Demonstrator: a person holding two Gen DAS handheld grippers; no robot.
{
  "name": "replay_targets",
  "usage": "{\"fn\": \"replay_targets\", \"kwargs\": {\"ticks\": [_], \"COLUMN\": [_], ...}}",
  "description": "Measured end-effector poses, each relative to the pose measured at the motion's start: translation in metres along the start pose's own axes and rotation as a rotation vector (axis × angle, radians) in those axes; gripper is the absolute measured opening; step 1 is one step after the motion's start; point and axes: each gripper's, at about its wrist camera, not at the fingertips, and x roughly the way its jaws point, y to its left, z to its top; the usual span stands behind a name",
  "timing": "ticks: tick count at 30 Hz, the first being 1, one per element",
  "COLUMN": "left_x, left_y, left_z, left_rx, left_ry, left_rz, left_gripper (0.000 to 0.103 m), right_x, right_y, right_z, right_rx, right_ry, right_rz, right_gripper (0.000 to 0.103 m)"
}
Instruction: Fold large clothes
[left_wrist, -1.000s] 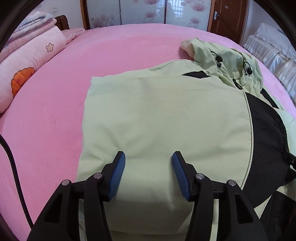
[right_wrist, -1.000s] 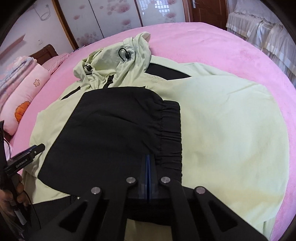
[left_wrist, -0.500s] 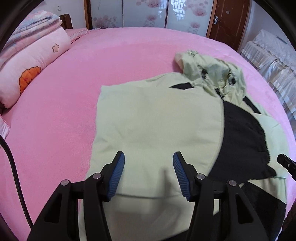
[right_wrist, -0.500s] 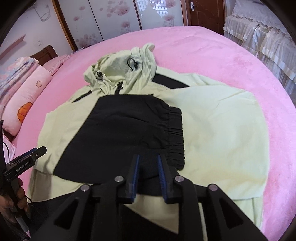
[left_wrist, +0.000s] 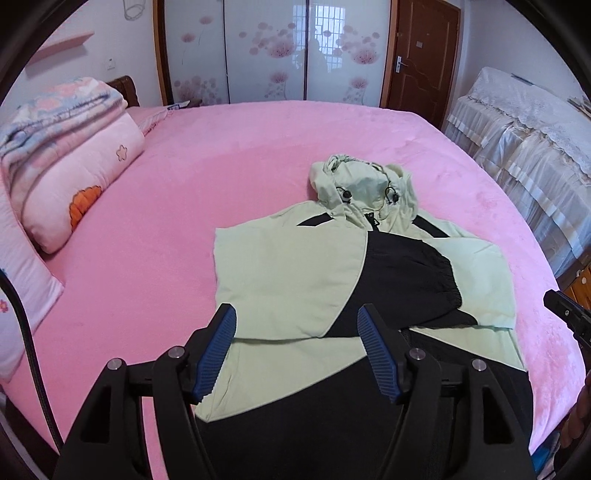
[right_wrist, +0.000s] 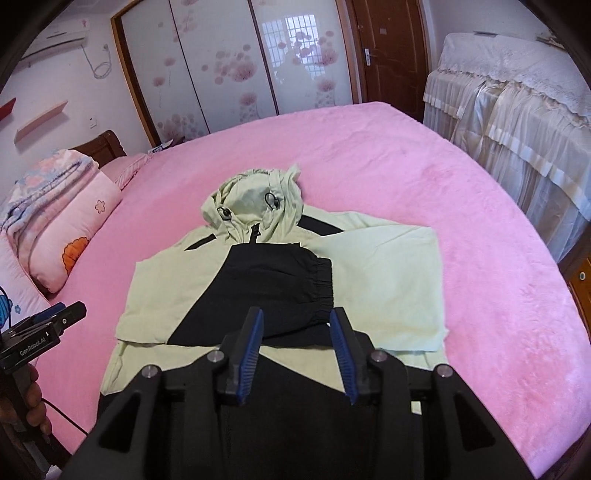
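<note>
A pale green and black hooded jacket (left_wrist: 295, 273) lies flat on the pink bed, hood (left_wrist: 364, 184) away from me, both sleeves folded across its chest, the black cuffed one (left_wrist: 410, 280) on top. It also shows in the right wrist view (right_wrist: 388, 280). My left gripper (left_wrist: 297, 328) is open and empty, held above the jacket's near hem. My right gripper (right_wrist: 297, 328) is open and empty, above the hem just short of the black sleeve (right_wrist: 273, 288). Each gripper shows at the edge of the other's view, the right one (left_wrist: 569, 317) and the left one (right_wrist: 44, 328).
The pink bed (left_wrist: 155, 229) spreads wide around the jacket. Folded quilts and pillows (left_wrist: 70, 177) are stacked at the left. A lace-covered piece of furniture (right_wrist: 517, 110) stands at the right, with wardrobe doors (left_wrist: 266, 51) and a brown door (left_wrist: 421, 55) behind.
My right gripper has opened and let go of the black sleeve. Both grippers have pulled back and up from the jacket, so more of the bed shows.
</note>
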Motion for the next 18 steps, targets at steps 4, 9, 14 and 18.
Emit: {"fn": "replay_targets", "kwargs": {"ticks": [4, 9, 14, 18], "left_x": [-0.041, -0.083, -0.111, -0.117], "left_y": [-0.005, -0.004, 0.003, 0.012], "left_z": [-0.013, -0.04, -0.077, -0.109], "left_rx": [0.015, 0.02, 0.01, -0.002], "left_ry": [-0.025, -0.058, -0.069, -0.052], "left_rz": [0.009, -0.006, -0.01, -0.013], "left_gripper": [0.067, 0.068, 0.069, 0.069], "right_x": [-0.038, -0.08, -0.115, -0.13], "right_y": [0.003, 0.004, 0.001, -0.005], "right_z": [-0.008, -0.025, -0.051, -0.076], "right_rx": [-0.013, -0.005, -0.027, -0.032], "right_ry": [-0.035, -0.086, -0.126, -0.13], "right_rz": [0.004, 0.036, 0.056, 0.066], "right_gripper": [0.038, 0.057, 0.057, 0.057]}}
